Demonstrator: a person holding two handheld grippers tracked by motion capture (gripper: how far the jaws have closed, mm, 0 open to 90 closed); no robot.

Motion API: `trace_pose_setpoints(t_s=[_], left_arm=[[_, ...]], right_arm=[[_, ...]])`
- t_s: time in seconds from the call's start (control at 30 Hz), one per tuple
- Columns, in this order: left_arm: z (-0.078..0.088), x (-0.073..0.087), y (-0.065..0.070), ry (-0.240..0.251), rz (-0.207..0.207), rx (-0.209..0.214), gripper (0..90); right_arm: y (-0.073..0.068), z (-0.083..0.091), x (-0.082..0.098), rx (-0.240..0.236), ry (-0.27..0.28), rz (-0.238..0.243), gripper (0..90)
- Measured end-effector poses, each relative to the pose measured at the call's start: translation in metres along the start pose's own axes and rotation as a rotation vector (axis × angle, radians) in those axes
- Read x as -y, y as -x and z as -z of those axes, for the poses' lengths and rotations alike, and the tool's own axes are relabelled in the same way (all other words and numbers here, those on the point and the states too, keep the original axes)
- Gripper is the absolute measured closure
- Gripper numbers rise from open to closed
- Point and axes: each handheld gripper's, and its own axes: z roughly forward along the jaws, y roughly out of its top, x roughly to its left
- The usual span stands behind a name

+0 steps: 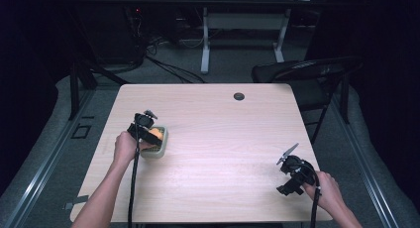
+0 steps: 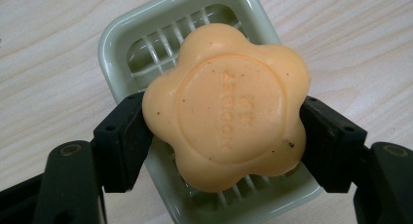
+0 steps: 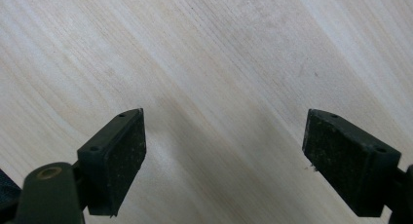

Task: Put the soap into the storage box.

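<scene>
An orange flower-shaped soap bar (image 2: 226, 107) hangs just above a pale green slatted soap dish (image 2: 160, 39). My left gripper (image 2: 224, 136) is shut on the soap, one black pad pressed against each side. In the high view the left gripper (image 1: 147, 131) stands over the soap dish (image 1: 161, 149) at the table's left, with the soap (image 1: 156, 134) showing orange. My right gripper (image 1: 292, 176) is near the table's front right corner, and my right gripper (image 3: 224, 156) has its jaws wide apart over bare wood, holding nothing.
The light wooden table (image 1: 223, 134) has a round cable hole (image 1: 239, 96) near its far edge. A black folding chair (image 1: 307, 72) stands beyond the right far corner. Another table's white legs (image 1: 205, 39) and cables lie on the floor farther back.
</scene>
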Motion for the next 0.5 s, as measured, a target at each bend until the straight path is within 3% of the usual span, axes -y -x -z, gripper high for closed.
trace_pose_setpoints(t_s=[0.27,0.3,0.43,0.5], left_arm=[[-0.0009,-0.0007,0.0036,-0.005,-0.004,-0.033,26.8],[-0.0009,-0.0006,0.0037,-0.005,-0.003,-0.035,26.7],[-0.0004,0.0,0.003,-0.007,-0.002,-0.033,26.3],[0.0001,0.0002,0.0038,-0.002,0.005,-0.061,23.2]], right_arm=[[0.0002,0.0004,-0.0001,0.003,-0.005,0.004,15.7],[-0.0014,-0.0013,0.0009,-0.005,0.023,-0.02,15.6],[-0.0008,0.0005,0.0005,0.013,0.003,-0.003,15.7],[-0.0012,0.0004,0.0005,0.008,0.01,-0.008,15.6]])
